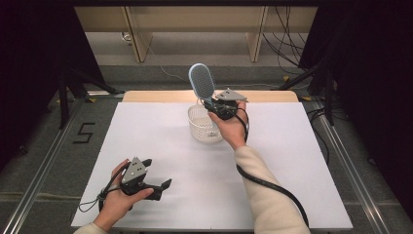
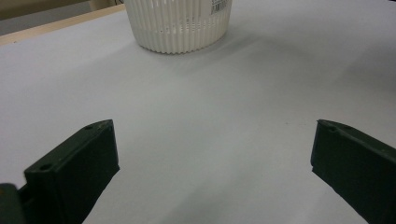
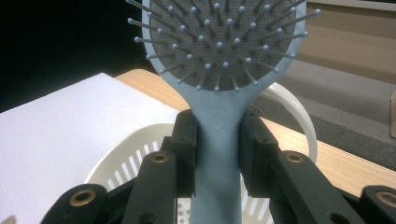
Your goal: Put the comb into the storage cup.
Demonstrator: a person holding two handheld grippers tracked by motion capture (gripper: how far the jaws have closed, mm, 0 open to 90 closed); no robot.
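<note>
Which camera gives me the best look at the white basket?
The high view: it shows the whole white basket on the table, its rim, wall and handle, beneath the hairbrush held by the right gripper. The left gripper view shows its ribbed lower wall; the right gripper view shows part of its rim behind the brush handle.

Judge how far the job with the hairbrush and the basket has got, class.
Done: the right gripper is shut on the hairbrush by its handle, lifted off the table. In hand: the brush is held head up, just over the white basket. Left: probably lowering it into the basket and letting go. The left gripper is open, holding nothing, near the table's front edge.
</note>
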